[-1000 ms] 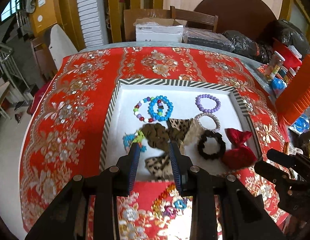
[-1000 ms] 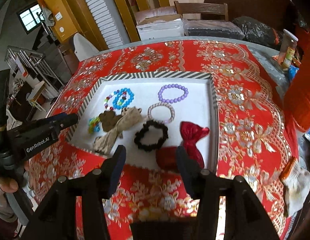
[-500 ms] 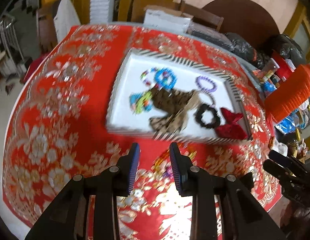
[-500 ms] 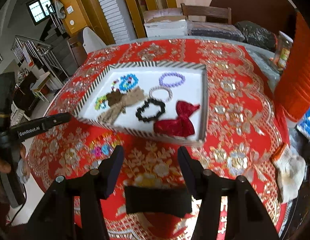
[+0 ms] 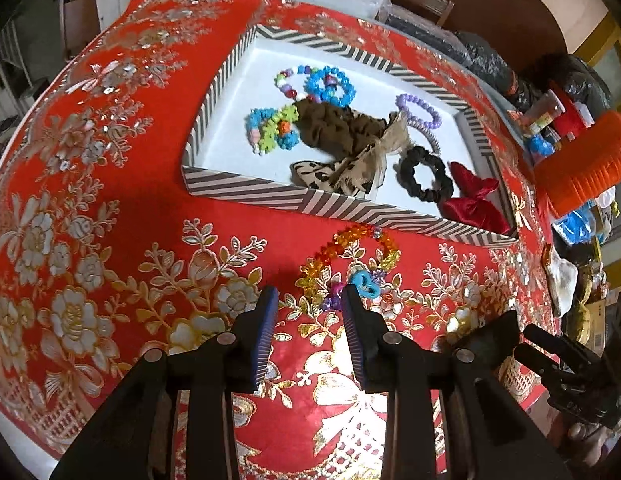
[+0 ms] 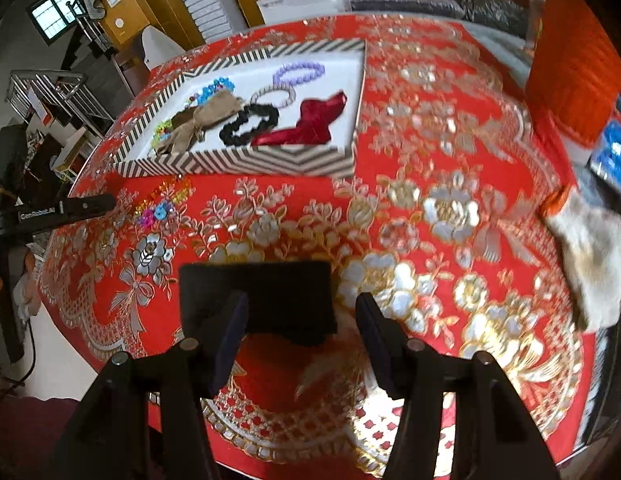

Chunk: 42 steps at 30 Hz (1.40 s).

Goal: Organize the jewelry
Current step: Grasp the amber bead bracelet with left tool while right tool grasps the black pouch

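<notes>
Jewelry lay mostly in the striped tray on the red tablecloth: bead bracelets, a black scrunchie and a red bow. One multicoloured bracelet sat on the cloth just before the tray. The left gripper hovered over it, fingers parted and empty; the right gripper, spread wider, hung empty above a black pad.

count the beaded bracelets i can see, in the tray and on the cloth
5, maybe more hidden under the fabric. In the tray: multicolour bracelet, blue bracelet, purple bracelet, blue-green bracelet. On the cloth in front of the tray: rainbow bracelet.
</notes>
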Each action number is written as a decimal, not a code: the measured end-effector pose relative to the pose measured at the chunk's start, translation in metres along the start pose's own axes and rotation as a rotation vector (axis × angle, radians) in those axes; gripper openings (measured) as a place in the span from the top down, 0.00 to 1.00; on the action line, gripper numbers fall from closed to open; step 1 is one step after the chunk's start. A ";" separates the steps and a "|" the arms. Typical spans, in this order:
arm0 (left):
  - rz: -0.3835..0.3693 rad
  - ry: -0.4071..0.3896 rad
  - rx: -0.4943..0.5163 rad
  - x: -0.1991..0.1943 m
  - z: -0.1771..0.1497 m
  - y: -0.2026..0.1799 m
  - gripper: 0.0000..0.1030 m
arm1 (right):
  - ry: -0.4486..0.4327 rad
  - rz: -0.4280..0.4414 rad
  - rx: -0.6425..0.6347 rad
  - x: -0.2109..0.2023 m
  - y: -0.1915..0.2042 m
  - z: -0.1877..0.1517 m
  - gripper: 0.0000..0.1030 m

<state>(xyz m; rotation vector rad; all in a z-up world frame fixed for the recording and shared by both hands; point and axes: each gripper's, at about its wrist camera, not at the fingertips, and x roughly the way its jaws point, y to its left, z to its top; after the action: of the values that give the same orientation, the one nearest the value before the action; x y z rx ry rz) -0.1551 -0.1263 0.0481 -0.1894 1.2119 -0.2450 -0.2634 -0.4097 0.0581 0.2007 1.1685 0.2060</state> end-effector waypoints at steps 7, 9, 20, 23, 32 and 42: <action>-0.011 0.030 0.044 0.015 0.011 -0.007 0.80 | 0.018 0.045 0.082 0.020 -0.003 0.003 0.40; -0.007 0.057 0.058 0.022 0.015 -0.009 0.79 | 0.024 0.044 0.087 0.025 -0.003 0.004 0.40; 0.079 0.080 0.189 0.047 0.030 -0.035 0.78 | -0.011 -0.044 0.037 0.031 0.012 0.007 0.44; 0.114 0.054 0.233 0.049 0.025 -0.042 0.79 | -0.017 -0.066 0.015 0.031 0.013 0.008 0.66; 0.043 0.047 0.173 0.031 0.022 -0.034 1.00 | -0.042 0.043 0.103 0.012 -0.005 0.009 0.89; -0.026 -0.064 0.140 -0.037 0.033 -0.042 1.00 | -0.145 0.093 0.074 -0.032 -0.005 0.027 0.89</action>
<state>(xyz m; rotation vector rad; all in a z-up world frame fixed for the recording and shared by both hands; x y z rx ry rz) -0.1399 -0.1552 0.1035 -0.0904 1.1248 -0.3426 -0.2501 -0.4240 0.0959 0.3301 1.0243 0.2269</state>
